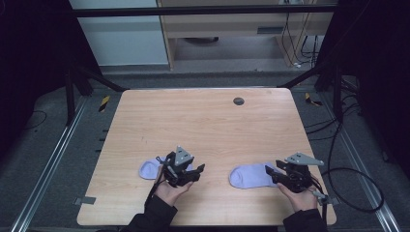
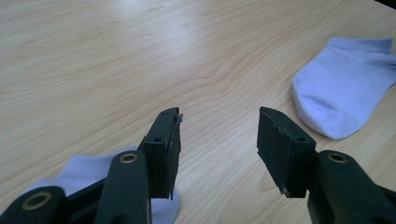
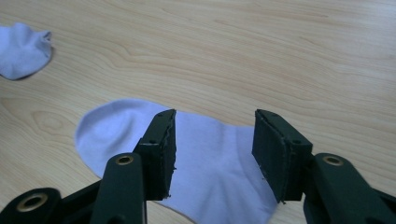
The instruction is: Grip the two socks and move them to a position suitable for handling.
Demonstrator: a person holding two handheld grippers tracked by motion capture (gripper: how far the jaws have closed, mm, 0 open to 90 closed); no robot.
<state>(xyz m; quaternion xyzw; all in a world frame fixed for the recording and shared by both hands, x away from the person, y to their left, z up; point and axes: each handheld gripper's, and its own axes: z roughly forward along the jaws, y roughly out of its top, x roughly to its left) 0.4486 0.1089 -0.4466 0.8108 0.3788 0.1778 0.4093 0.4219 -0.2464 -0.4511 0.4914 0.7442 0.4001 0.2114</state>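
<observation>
Two pale lilac ankle socks lie flat on the wooden table (image 1: 203, 121), near its front edge. The left sock (image 1: 149, 169) (image 2: 81, 175) (image 3: 21, 49) sits partly under my left gripper (image 1: 197, 173) (image 2: 219, 114). That gripper is open with only bare wood between its pads, and it points toward the right sock (image 1: 249, 175) (image 2: 343, 91) (image 3: 210, 158). My right gripper (image 1: 270, 175) (image 3: 215, 114) hovers open over the right end of the right sock. Its jaws straddle the fabric without pressing on it.
A small dark round grommet (image 1: 238, 101) is set in the tabletop near the far edge. Black cables (image 1: 348, 183) loop on the floor to the right of the table. Metal frame rails (image 1: 48, 169) run along both sides.
</observation>
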